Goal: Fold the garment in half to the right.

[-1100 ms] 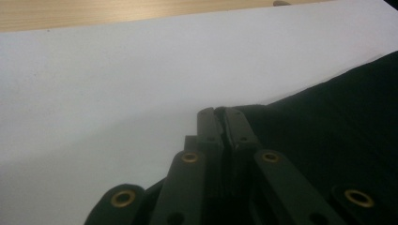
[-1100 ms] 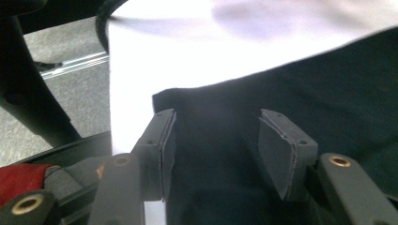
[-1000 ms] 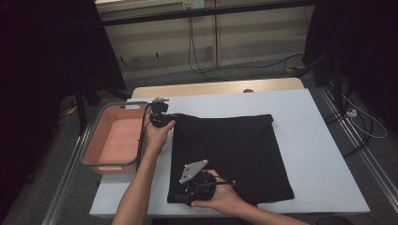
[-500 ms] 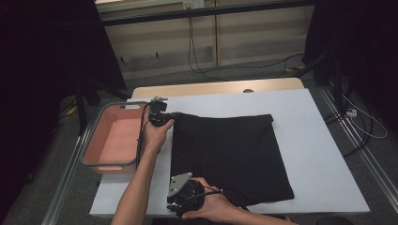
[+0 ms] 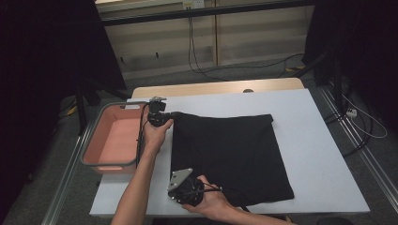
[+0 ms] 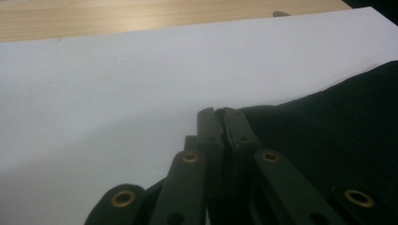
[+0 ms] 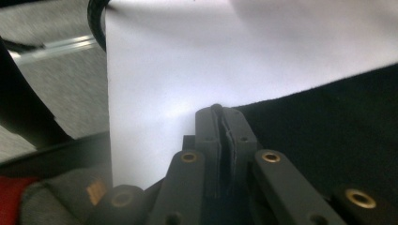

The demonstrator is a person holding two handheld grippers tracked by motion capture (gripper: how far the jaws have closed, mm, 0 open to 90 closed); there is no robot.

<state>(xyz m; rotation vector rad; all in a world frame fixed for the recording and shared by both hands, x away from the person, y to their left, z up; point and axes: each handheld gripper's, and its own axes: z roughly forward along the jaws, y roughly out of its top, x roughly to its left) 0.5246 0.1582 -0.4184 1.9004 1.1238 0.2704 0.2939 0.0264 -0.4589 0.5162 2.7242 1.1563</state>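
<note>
A black cloth (image 5: 230, 150) lies flat on the white table (image 5: 305, 117). My left gripper (image 5: 172, 114) rests at the cloth's far left corner. In the left gripper view that gripper (image 6: 219, 112) is shut on the cloth (image 6: 328, 131), with fabric pinched between the pads. My right gripper (image 5: 174, 193) is at the near left corner. Its jaws have just closed, and in the right gripper view this gripper (image 7: 219, 110) clamps the edge of the cloth (image 7: 328, 122).
A pink bin with a grey rim (image 5: 89, 150) stands at the table's left edge, beside my left forearm. A wooden strip (image 5: 216, 87) runs along the table's far side. Cables lie on the floor behind and to the right.
My right gripper slid from the cloth's surface to its near left corner and closed on the edge there. The left gripper stayed at the far corner.
</note>
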